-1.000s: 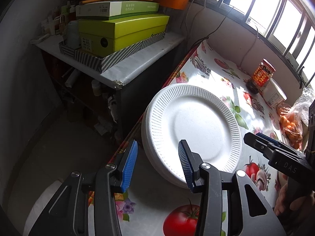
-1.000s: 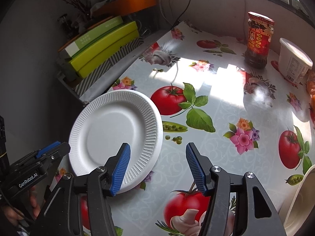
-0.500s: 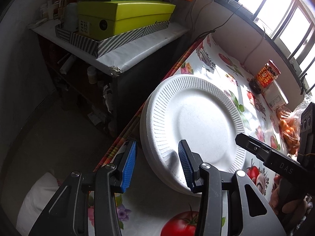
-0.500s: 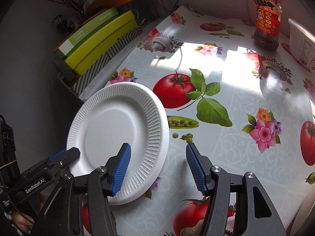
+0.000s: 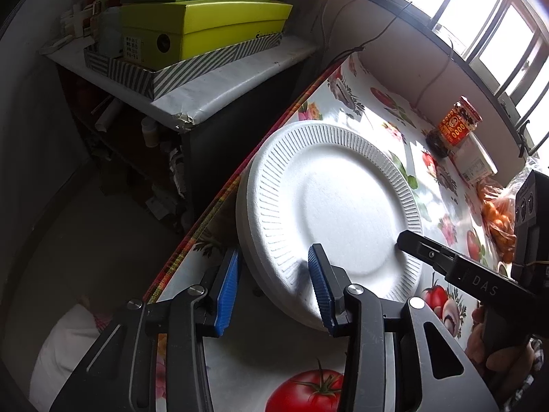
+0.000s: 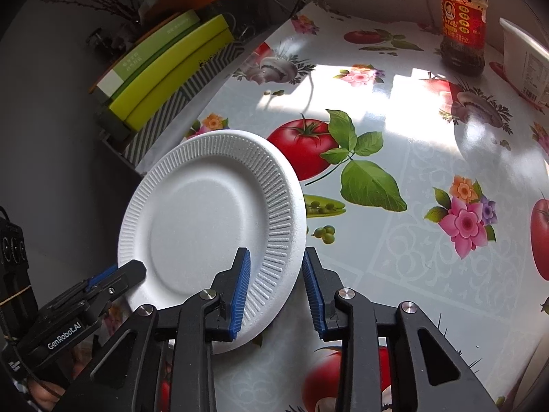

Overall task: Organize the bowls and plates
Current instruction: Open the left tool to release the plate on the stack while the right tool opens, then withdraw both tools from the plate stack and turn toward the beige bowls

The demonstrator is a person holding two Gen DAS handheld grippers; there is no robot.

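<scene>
We see the white foam plate [image 6: 212, 219] at the table's [image 6: 394, 257] near left edge. Our left gripper [image 5: 272, 288] is closing with the plate's near-left rim between its blue pads, and our right gripper [image 6: 276, 292] is closing astride its near-right rim. Only the left wrist view shows the floor and the dark shelf [image 5: 219, 86]; the right wrist view shows the sauce jar [image 6: 461, 20] far right, well apart.

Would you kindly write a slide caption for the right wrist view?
Right gripper closing over the rim of a white foam plate on a tomato-print tablecloth, the left gripper at its opposite edge.
</scene>
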